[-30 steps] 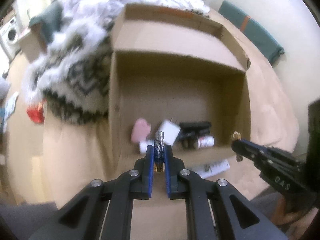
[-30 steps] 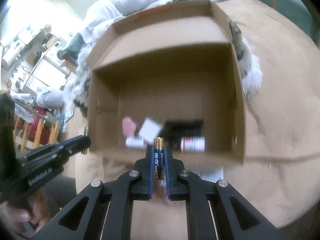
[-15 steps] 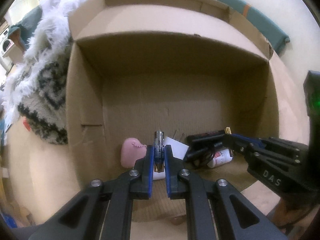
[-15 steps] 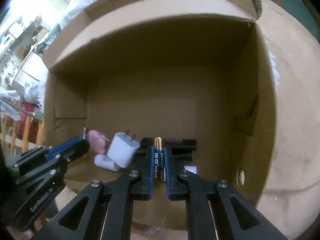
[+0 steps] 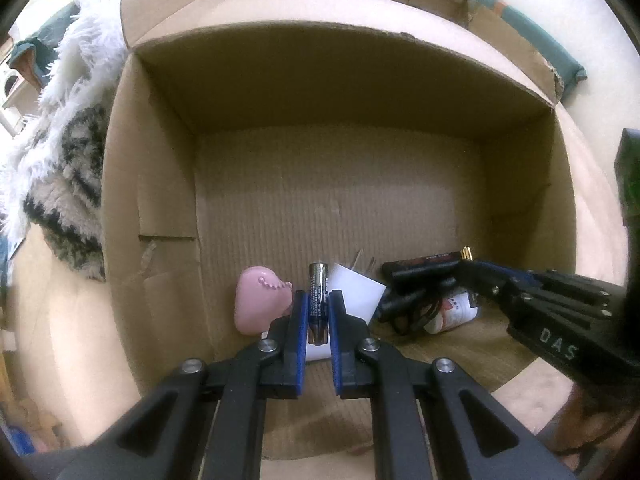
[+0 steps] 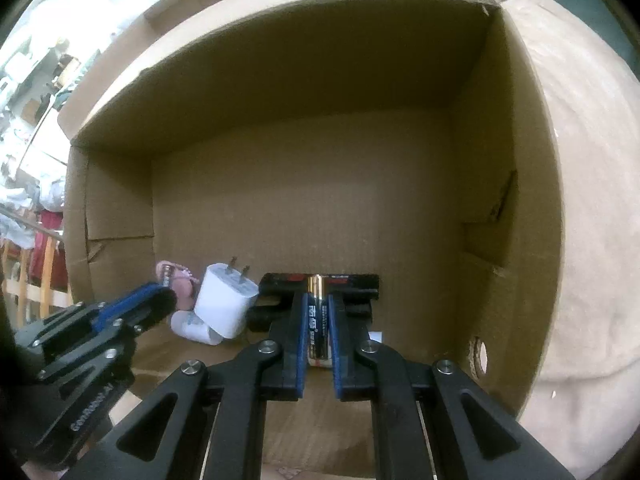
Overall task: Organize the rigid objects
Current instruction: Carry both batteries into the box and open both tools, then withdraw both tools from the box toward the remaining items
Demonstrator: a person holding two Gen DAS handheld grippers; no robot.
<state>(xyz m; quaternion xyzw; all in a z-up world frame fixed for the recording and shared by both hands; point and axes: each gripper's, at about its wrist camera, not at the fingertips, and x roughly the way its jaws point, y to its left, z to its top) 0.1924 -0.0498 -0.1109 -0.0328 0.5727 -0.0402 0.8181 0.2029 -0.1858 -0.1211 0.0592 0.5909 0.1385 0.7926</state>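
Note:
Both grippers reach into an open cardboard box lying on a tan surface. My left gripper is shut on a dark blue battery, held upright over the box floor. My right gripper is shut on a gold-and-black battery. It also shows at the right of the left wrist view. On the box floor lie a pink object, a white plug adapter, a black device and a small white tube.
A fluffy white-and-dark blanket lies against the box's left outer wall. A teal cushion sits behind the box at the right. The box's right wall has a round hole. Cluttered shelves show far left.
Both grippers have moved forward from outside the box's front edge to deep inside it, each still holding its battery. The box now fills both views.

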